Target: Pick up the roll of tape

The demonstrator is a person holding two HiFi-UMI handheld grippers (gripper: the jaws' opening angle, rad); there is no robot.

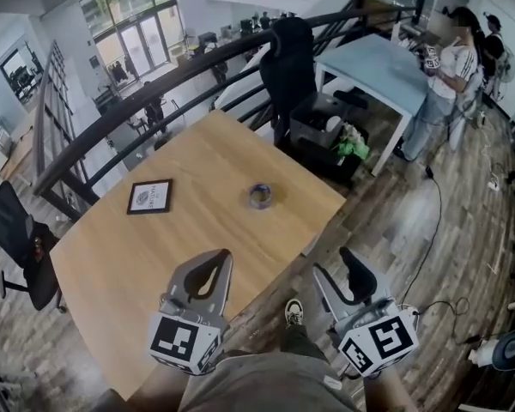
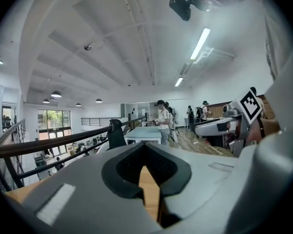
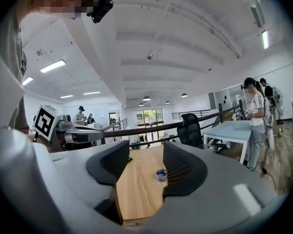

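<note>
Bluish roll of tape [image 1: 260,196], perhaps flat, well beyond right hand-held gripper [image 1: 335,263].

Cannot read the print on the framed card [image 1: 149,196] by the desk's [image 1: 112,273] far-left edge: too small. Cannot make out any marking on the roll of tape [image 1: 260,196] near the right corner. Lose part of the near edge under the left gripper [image 1: 224,257]. See only a sliver of desk in the left gripper view.

Head view looks steeply down; both gripper views face across the shared table [image 1: 197,230]
</note>
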